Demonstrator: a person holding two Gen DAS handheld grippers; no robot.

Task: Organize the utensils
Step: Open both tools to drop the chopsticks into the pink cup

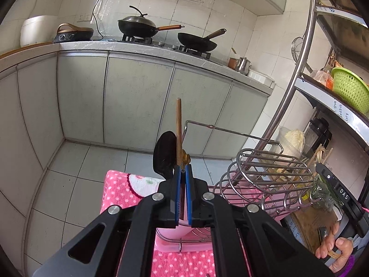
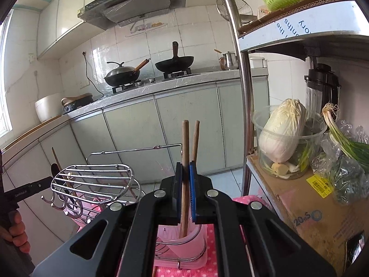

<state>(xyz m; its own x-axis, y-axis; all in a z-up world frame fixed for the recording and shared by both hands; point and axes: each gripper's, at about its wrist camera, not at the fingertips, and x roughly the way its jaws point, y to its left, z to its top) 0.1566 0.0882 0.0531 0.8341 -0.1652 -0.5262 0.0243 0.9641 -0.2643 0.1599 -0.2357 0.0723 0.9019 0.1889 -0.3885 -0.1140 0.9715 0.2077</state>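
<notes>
My left gripper point(image 1: 183, 169) is shut on a black spatula point(image 1: 164, 154) with a wooden handle point(image 1: 179, 124), held upright above the pink cup point(image 1: 182, 230) of the wire utensil rack point(image 1: 265, 175). My right gripper point(image 2: 185, 168) is shut on a pair of wooden chopsticks point(image 2: 185, 152). Their lower ends reach down into the pink cup point(image 2: 182, 242) in the rack point(image 2: 94, 180). The left gripper also shows at the left edge of the right wrist view point(image 2: 34, 188), with the spatula point(image 2: 55, 168) behind the rack.
The rack stands on a pink dotted towel point(image 1: 120, 189). A metal shelf point(image 2: 244, 92) on the right holds a cabbage in a tub point(image 2: 283, 133), green onions point(image 2: 346, 143), a cardboard box point(image 2: 306, 207) and a green basket point(image 1: 348, 87). Counter with woks point(image 1: 138, 26) is behind.
</notes>
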